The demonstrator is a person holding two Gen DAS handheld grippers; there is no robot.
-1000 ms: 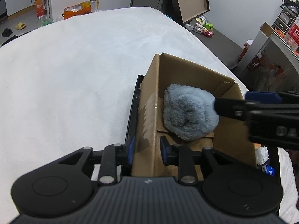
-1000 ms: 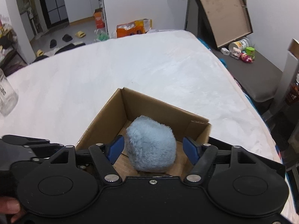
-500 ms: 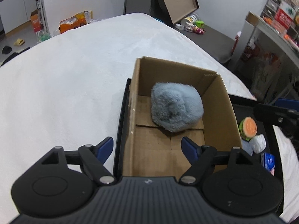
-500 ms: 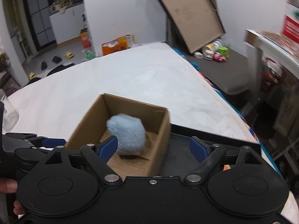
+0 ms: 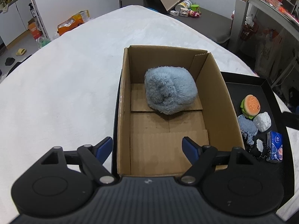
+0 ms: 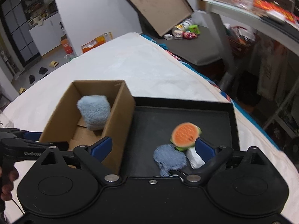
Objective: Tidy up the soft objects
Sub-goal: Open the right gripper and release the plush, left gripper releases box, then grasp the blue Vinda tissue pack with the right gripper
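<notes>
Tray (image 5: 269, 87): we see one, black; the cardboard box (image 5: 216, 97) hides its left part.
Box: one, holding one fluffy blue plush (image 5: 170, 91) at its far end.
Left gripper (image 5: 147, 147): jaws wide, gripping nothing.
Right gripper (image 6: 154, 146): jaws opening, empty; lettering on the other tool unreadable.
Burger toy (image 6: 185, 134): one, on the tray.
Tissue pack (image 5: 274, 146): one, print illegible.

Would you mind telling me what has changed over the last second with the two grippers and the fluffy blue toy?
The right gripper let go of the fluffy blue toy, and swung right over the black tray, jaws opening, empty. The left gripper released the cardboard box wall and opened. Toy and box stayed put.
</notes>
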